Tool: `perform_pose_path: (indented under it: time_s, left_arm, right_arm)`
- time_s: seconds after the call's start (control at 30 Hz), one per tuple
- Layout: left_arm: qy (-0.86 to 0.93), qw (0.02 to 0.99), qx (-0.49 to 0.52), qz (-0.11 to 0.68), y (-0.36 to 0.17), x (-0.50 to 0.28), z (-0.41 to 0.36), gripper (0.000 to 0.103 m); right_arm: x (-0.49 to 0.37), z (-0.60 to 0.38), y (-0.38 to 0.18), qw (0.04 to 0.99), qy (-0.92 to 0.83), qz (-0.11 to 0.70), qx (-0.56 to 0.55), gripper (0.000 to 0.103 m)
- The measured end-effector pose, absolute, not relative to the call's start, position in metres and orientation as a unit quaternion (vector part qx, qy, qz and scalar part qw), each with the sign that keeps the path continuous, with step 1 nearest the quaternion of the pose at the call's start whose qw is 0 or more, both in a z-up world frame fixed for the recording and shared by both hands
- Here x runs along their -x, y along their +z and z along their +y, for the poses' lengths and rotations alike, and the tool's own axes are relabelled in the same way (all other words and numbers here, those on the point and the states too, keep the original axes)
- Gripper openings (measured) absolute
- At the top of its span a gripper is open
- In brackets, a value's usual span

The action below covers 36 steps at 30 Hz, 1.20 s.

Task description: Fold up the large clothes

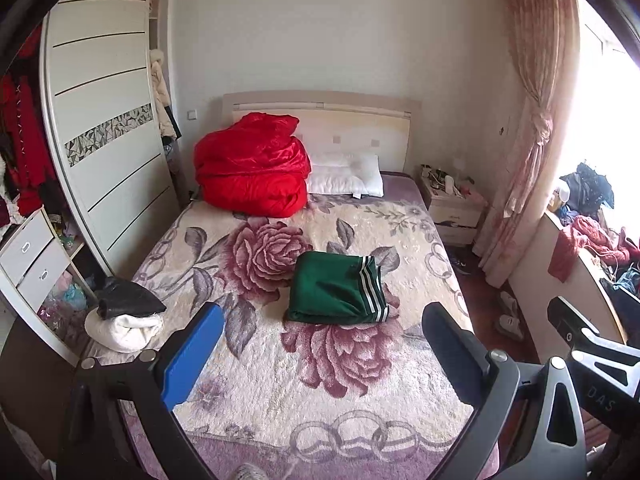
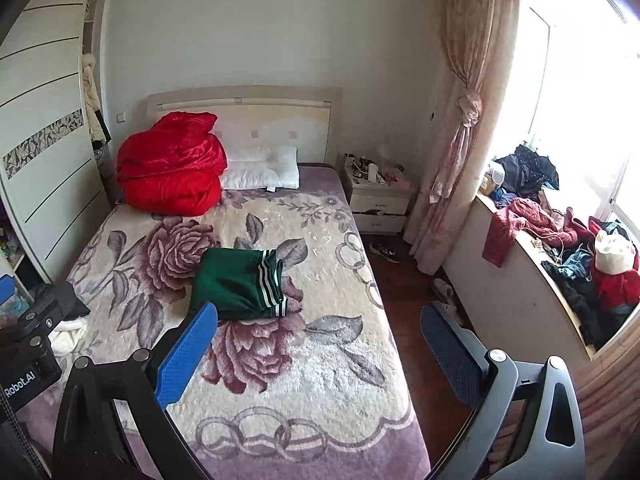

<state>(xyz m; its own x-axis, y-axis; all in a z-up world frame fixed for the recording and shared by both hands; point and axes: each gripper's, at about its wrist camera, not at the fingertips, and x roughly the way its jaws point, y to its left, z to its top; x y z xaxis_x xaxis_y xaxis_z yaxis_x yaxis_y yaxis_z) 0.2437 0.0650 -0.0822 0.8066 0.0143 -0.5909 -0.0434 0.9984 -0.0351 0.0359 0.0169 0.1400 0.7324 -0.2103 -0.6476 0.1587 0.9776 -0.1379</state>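
Mid-frame on the bed (image 1: 320,380) lies one folded green garment (image 1: 336,290) — both tools, left (image 1: 320,360) and right (image 2: 320,356), gape empty. Only the left view shows one black-and-white pile (image 1: 124,320) clearly.

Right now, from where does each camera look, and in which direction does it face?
Left wrist: sits on the left claw near the bed's foot, facing the headboard; its own open fingers show, with part of the right claw at the right edge.
Right wrist: sits on the right claw, further right, facing the same way, taking in the window ledge; part of the left claw shows at the left edge.
Shared: bed, green garment, red quilt, pillow, nightstand.
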Motion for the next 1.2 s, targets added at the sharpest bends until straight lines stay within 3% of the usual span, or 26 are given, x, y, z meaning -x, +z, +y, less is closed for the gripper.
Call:
perform_pose_path:
  time_s: [1.2]
  left_arm:
    - [0.032, 0.955, 0.015, 0.295, -0.079, -0.23, 0.076, 0.103]
  right_arm:
    - [-0.038, 0.017, 0.149, 0.936, -0.07, 0.344, 0.034, 0.103]
